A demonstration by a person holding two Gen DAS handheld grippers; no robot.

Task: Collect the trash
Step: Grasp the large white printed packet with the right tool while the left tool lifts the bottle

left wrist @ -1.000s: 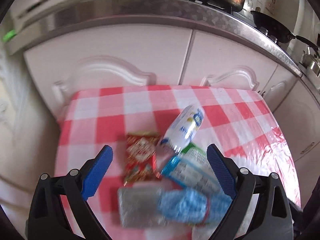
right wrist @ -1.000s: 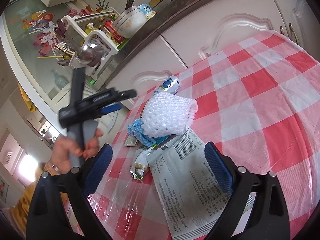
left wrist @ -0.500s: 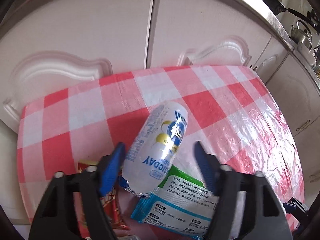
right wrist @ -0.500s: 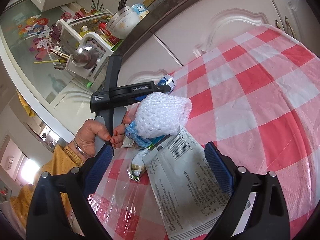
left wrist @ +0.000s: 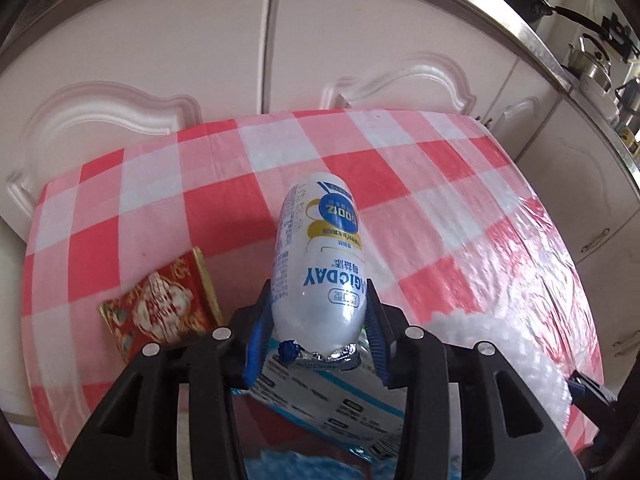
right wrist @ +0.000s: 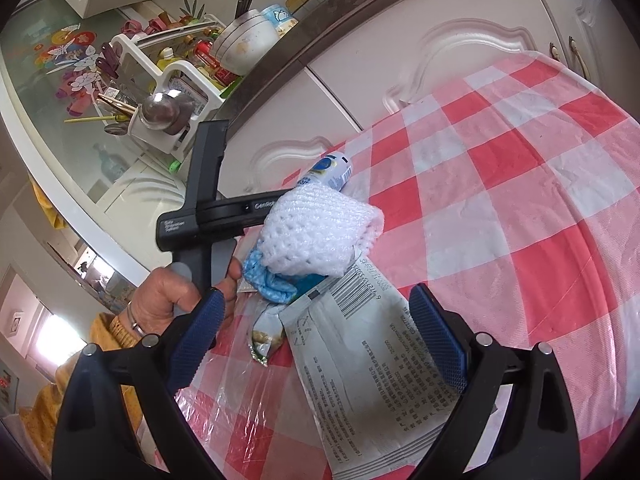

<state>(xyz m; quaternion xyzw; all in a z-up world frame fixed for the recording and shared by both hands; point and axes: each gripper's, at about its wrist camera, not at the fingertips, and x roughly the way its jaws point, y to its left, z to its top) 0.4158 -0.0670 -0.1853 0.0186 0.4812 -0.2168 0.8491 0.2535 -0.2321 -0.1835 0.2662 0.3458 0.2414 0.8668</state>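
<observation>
Two blue pads of the left gripper (left wrist: 318, 322) are closing in on the white drink bottle (left wrist: 318, 264), pressing its lower sides near the foil-capped mouth as it is lying on the red-checked tablecloth (left wrist: 400, 176). Beside it, a red packet (left wrist: 160, 308) is sitting to the left. Over on the other side, the right gripper (right wrist: 316, 336) is hanging wide apart above a grey printed pouch (right wrist: 372, 368), gripping nothing, with white foam netting (right wrist: 316, 232) lying just beyond.

The white foam net sleeve (right wrist: 320, 232) hides most of the white plastic drink bottle (right wrist: 330, 168); the grey printed pouch (right wrist: 372, 380) runs off the frame's bottom edge.
</observation>
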